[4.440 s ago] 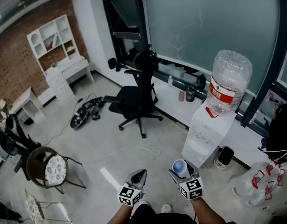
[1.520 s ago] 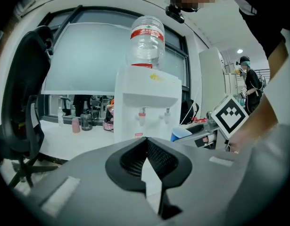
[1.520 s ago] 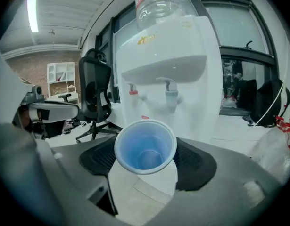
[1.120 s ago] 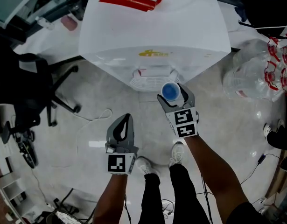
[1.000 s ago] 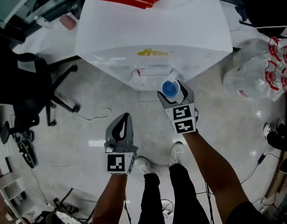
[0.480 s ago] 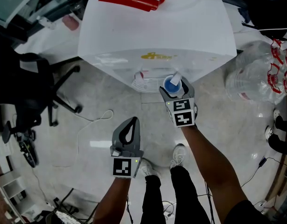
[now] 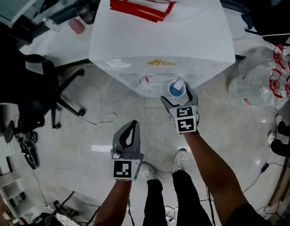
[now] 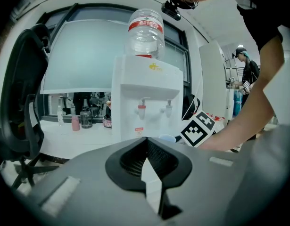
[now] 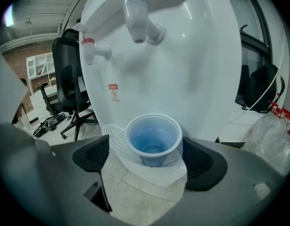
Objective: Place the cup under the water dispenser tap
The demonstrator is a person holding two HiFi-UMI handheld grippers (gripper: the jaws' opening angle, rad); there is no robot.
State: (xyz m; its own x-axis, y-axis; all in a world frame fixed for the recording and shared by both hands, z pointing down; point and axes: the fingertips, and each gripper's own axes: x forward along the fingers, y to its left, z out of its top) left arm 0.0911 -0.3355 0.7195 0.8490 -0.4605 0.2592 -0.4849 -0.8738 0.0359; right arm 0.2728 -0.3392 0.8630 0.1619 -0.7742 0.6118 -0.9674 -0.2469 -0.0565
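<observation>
**Blue cup on the drip tray, right claw letting go**

**Head view.** The right claw (image 7: pixel 178 97) reaches to the foot of the white water dispenser (image 7: pixel 159 36). One cup (image 7: pixel 176 89), small, pale blue and translucent with its round mouth up, sits between the claw's two jaws. Just left of the claw lies the ribbed drip tray (image 7: pixel 152 86). The left claw (image 7: pixel 131 125) hangs back, well apart from the dispenser, over bare floor. Left of both claws stands one black office chair (image 7: pixel 38 95). Right of the right claw lies a clear plastic bag (image 7: pixel 258 79) with red markings.

**Left gripper view.** The left claw's jaws are pressed together at the tip with nothing between them. Ahead of it the dispenser carries one big water bottle (image 8: pixel 145 29) and two taps, a red one (image 8: pixel 142 108) and a pale one (image 8: pixel 168 107). The cup's rim (image 8: pixel 167 138) shows below the pale tap, beside the right claw's marker cube (image 8: pixel 198 129).

**Right gripper view.** The jaws are opening. The cup (image 9: pixel 153 138) stands upright between them on the tray's white edge, with a clear gap on its left side and the right pad just beside its rim. The pale tap (image 9: pixel 136 13) hangs above it, and the red tap (image 9: pixel 90 48) is up and to the left. Nothing blocks the space between tap and cup.
</observation>
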